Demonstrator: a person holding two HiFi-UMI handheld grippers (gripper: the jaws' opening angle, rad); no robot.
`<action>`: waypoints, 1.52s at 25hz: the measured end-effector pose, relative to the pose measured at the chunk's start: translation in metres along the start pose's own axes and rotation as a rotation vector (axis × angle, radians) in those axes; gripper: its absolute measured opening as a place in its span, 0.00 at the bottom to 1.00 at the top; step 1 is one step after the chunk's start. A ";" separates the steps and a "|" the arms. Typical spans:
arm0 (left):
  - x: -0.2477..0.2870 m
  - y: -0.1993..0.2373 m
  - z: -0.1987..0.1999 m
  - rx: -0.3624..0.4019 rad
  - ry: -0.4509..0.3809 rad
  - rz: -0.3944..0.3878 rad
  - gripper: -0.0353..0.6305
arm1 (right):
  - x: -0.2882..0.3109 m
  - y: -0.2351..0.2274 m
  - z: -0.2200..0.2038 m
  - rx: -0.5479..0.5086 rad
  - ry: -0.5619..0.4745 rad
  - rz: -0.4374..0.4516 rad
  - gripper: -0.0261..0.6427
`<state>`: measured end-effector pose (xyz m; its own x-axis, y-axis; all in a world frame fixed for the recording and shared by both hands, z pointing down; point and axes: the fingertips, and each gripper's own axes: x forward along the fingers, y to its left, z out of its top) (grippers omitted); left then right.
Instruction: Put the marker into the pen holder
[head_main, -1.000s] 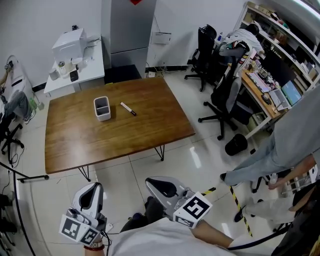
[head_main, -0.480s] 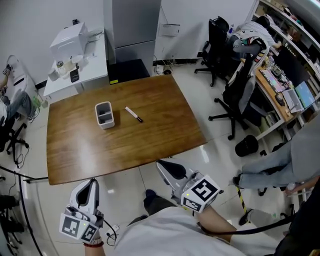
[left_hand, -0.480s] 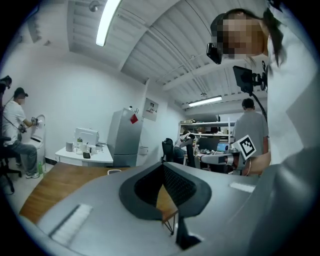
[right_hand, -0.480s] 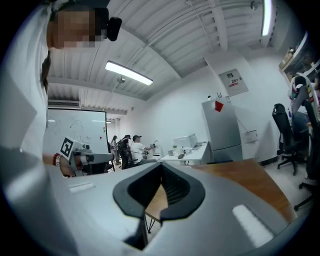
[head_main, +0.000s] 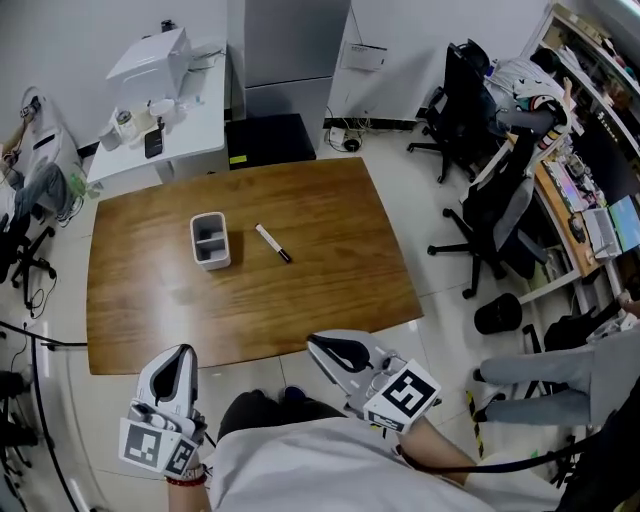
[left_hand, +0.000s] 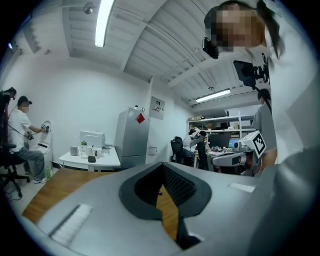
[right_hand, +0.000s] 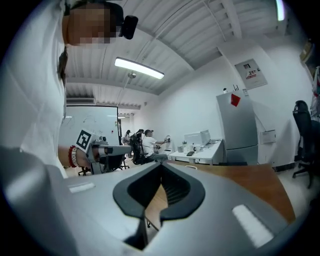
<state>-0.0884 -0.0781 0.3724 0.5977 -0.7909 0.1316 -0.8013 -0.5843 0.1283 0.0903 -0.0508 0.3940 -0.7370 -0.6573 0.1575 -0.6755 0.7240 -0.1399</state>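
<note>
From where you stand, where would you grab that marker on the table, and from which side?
The marker lies flat and slantwise on the wooden table, apart from the pen holder, so nothing blocks it. Probably best to take the middle of its white barrel, coming straight down from above with jaws across its width.

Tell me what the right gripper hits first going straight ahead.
Probably the near edge of the brown wooden table, just ahead of the right gripper; relative height is unclear.
</note>
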 end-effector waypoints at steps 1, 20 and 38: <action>0.001 0.010 0.002 0.002 -0.001 0.016 0.04 | 0.006 -0.004 0.001 0.003 0.001 -0.003 0.03; 0.052 0.106 0.003 -0.051 0.020 -0.170 0.04 | 0.093 -0.098 0.000 0.036 0.054 -0.333 0.04; 0.077 0.142 0.034 -0.041 -0.215 -0.044 0.04 | 0.203 -0.226 -0.208 0.061 0.597 -0.304 0.20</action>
<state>-0.1566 -0.2280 0.3672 0.6098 -0.7878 -0.0869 -0.7701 -0.6148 0.1699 0.0974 -0.3042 0.6610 -0.3868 -0.5885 0.7100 -0.8641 0.5002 -0.0561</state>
